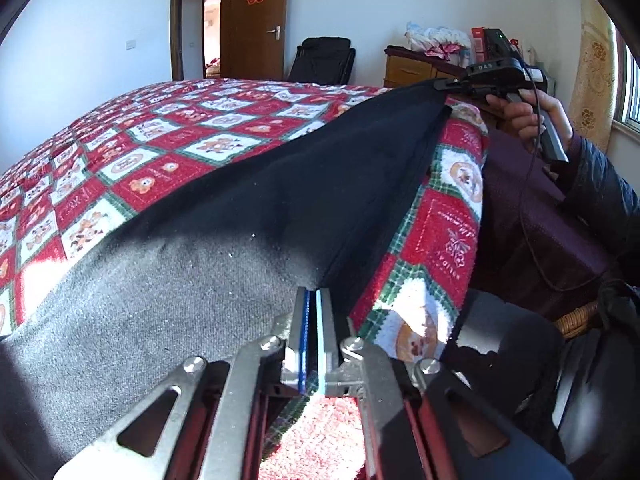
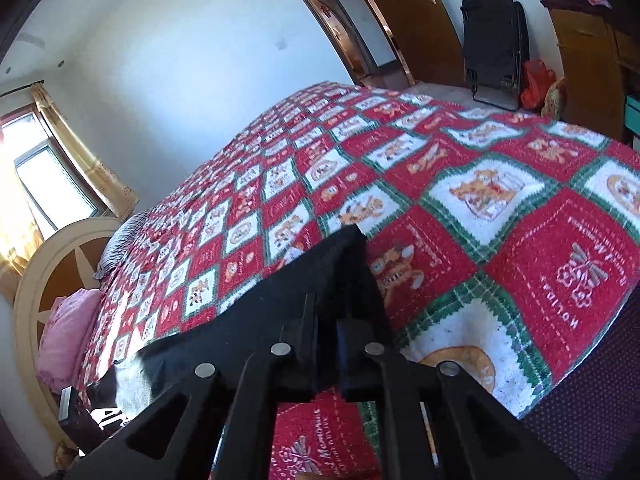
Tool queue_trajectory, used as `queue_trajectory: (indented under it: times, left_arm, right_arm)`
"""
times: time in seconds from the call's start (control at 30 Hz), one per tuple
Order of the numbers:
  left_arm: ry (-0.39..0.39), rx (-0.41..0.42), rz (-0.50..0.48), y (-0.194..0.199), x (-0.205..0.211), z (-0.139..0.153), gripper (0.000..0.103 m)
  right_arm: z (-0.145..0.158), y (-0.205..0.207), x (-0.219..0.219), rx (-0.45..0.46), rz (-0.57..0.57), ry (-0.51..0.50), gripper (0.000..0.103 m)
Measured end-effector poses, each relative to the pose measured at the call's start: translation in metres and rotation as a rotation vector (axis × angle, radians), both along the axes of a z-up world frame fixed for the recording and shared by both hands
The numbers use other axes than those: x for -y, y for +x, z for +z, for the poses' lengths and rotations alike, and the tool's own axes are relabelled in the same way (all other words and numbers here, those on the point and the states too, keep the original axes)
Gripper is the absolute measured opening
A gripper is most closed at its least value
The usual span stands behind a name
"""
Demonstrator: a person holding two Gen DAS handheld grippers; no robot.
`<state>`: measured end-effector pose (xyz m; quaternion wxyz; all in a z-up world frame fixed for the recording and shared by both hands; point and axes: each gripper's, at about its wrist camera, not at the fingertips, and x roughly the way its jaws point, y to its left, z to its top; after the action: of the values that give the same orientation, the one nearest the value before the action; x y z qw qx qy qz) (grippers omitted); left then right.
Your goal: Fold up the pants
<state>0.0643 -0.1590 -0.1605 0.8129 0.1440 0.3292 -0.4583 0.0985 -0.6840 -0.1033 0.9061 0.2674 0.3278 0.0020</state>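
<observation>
Black fleece pants (image 1: 248, 216) lie on red checked blanket (image 1: 160, 148), long axis running 7-to-1 o'clock. Left gripper (image 1: 312, 300) clamps the near edge; right gripper (image 2: 326, 312) pinches the far end.

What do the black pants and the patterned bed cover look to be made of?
The pants: a soft, matte knit, probably fleece or brushed cotton. In sunlight the surface shows greyish, fuzzy and lint-flecked. Both the left tool and the right tool pinch them.
The bed cover: plush, towel-like pile, probably fleece or terry, with a nubbly texture and soft-edged printed squares.

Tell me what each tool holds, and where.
Both hold the black pants: left tool shut on the near edge, right tool on the far corner, fabric stretched between.
</observation>
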Motion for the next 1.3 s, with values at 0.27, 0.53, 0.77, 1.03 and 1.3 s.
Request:
queue_trajectory:
  times: [0.27,0.53,0.77,1.03,1.3]
  left_arm:
    - [-0.003,-0.039,-0.015,-0.002,-0.001,-0.008,0.003]
    - [-0.049,-0.028,0.014,-0.001,-0.011,0.002,0.003]
    - [0.011,0.084,0.063,-0.008,-0.010,0.001,0.050]
    - [0.118,0.145,0.106,-0.004,0.000,-0.013,0.063]
    - [0.149,0.159,0.139,-0.003,-0.001,-0.019,0.061]
  right_arm:
    - [-0.012,0.005,0.005,-0.051,-0.033,-0.023,0.007]
    - [0.000,-0.002,0.008,-0.034,-0.011,-0.013,0.006]
    - [-0.005,0.000,-0.006,-0.105,-0.055,-0.191,0.056]
    - [0.038,-0.016,-0.103,0.013,0.114,-0.518,0.056]
    - [-0.027,-0.024,-0.252,-0.004,0.521,-0.857,0.056]
